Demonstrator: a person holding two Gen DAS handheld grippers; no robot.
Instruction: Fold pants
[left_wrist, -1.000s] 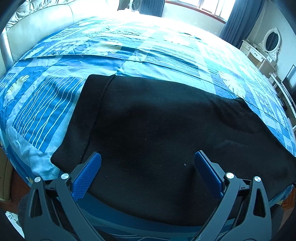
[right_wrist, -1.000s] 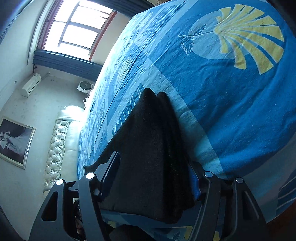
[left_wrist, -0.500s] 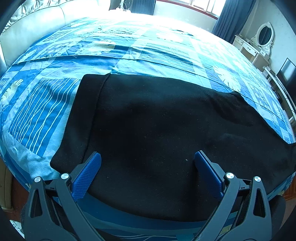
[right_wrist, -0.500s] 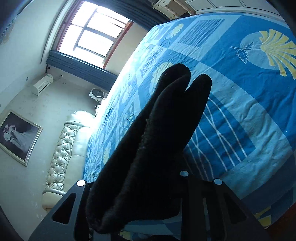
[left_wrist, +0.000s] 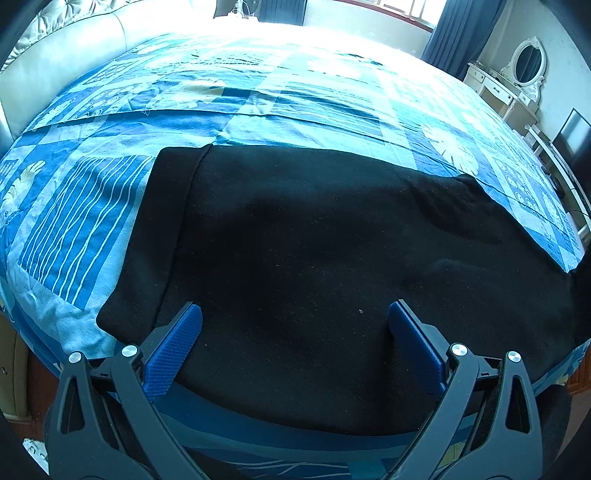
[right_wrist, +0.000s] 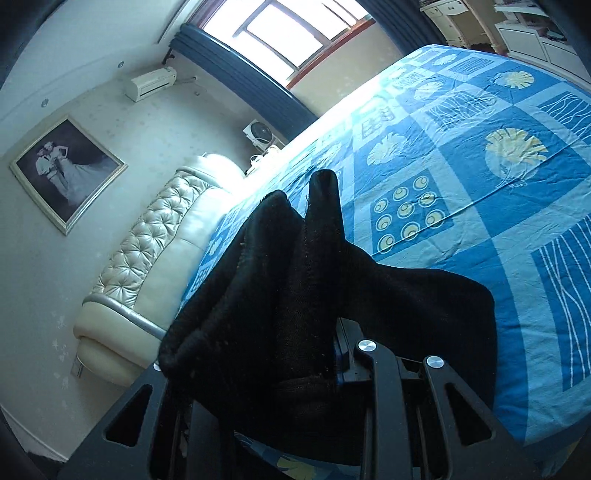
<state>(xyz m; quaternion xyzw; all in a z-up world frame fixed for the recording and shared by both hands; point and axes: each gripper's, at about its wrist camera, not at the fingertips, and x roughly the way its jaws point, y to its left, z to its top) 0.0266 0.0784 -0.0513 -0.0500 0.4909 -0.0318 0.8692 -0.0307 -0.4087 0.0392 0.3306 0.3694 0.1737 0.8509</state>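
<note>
Our black pants (left_wrist: 332, 251) lie flat near the bed's (left_wrist: 295, 96) front edge, with bare bedspread beyond. Our left gripper (left_wrist: 295, 325) hovers wide above them; our right gripper (right_wrist: 280, 354) pinches a bunched fold, lifted clear.

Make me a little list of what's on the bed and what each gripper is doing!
bed cover: blue patchwork bedspread with leaf and stripe patches
clothes: black pants, mostly lying flat on the bedspread
left gripper: open, over the pants, pads not pressing the cloth
right gripper: shut on a bunched end of the pants, held up off the bed
behind the bed: cream padded headboard
</note>
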